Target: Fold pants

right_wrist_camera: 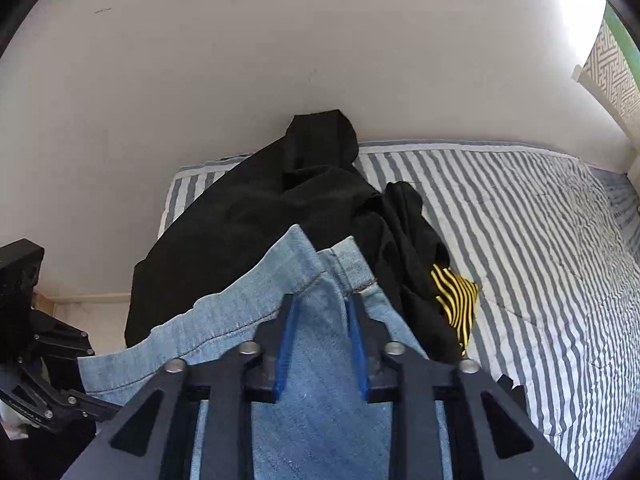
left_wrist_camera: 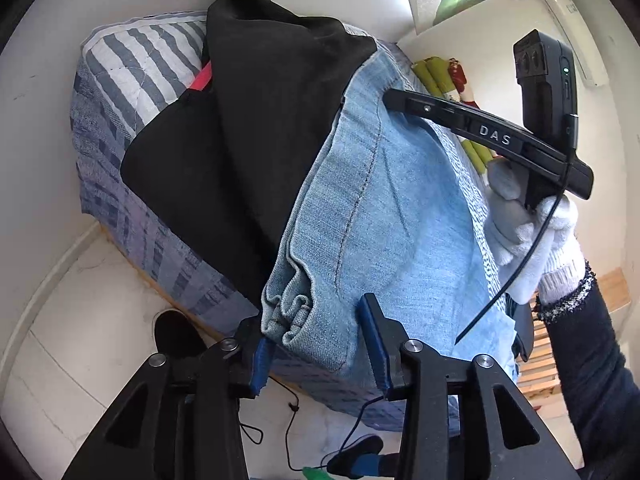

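The light-blue denim pants [left_wrist_camera: 380,208] lay at the corner of a bed, their faded weave crossed by a dark stitched seam and bunched into soft pleats at the near hem. Beneath them spread a matte black garment [left_wrist_camera: 240,128] over a quilted bedcover [left_wrist_camera: 132,56] in blue-grey and white stripes. The left claw [left_wrist_camera: 316,344] stood partly wide, its ribbed blue pads straddling the gathered hem without pressing it. The right claw [right_wrist_camera: 320,336] had narrowed onto a raised fold of denim near the waistband. A white knitted glove [left_wrist_camera: 532,236] gripped its black handle, which bore the raised letters "DAS". Another black cloth showed wavy yellow stripes [right_wrist_camera: 456,300].
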`<state>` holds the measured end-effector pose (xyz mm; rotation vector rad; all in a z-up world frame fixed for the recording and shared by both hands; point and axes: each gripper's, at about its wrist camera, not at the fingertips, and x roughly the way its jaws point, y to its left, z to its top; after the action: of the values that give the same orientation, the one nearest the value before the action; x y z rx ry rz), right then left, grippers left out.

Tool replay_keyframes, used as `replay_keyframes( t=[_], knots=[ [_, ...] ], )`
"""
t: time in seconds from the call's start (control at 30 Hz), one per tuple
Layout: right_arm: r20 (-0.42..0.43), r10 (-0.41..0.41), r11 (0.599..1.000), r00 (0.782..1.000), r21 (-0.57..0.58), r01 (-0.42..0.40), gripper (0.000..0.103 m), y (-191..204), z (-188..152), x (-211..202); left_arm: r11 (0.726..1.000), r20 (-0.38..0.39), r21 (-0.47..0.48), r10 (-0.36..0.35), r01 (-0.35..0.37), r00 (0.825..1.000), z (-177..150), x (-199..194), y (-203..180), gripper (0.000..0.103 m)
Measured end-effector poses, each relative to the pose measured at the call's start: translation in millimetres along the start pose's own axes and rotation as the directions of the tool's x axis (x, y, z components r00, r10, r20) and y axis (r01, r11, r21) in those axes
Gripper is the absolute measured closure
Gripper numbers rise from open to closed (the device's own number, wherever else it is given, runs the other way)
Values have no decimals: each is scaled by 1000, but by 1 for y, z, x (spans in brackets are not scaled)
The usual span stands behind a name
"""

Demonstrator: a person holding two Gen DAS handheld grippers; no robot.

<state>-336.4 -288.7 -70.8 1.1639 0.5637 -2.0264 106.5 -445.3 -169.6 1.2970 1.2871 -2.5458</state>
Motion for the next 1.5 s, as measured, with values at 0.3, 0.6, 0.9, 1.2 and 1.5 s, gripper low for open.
replay_keyframes(
  t=[0.3,0.6,0.9,1.2,1.5],
  knots=[
    [-53,36,995,998,91,-31,97,-30,-15,-26,999,20,18,29,-29,999,1,-5,-3,50],
    [-8,50,999,999,22,-49,97,-19,-2,-4,998,28,50,33,-34,999,-5,-1,-1,51],
    [-22,-51,996,998,-76,50,44,-22,11,9,998,29,59,20,-21,999,-4,0,-1,51],
    [-73,74,993,995,-91,-80,75,-9,12,19,995,16,84,53,-54,998,-4,5,-4,51],
    [30,-15,993,999,-118,18,92,0,-14,-32,991,21,109,75,-77,997,-6,4,-14,51]
  ],
)
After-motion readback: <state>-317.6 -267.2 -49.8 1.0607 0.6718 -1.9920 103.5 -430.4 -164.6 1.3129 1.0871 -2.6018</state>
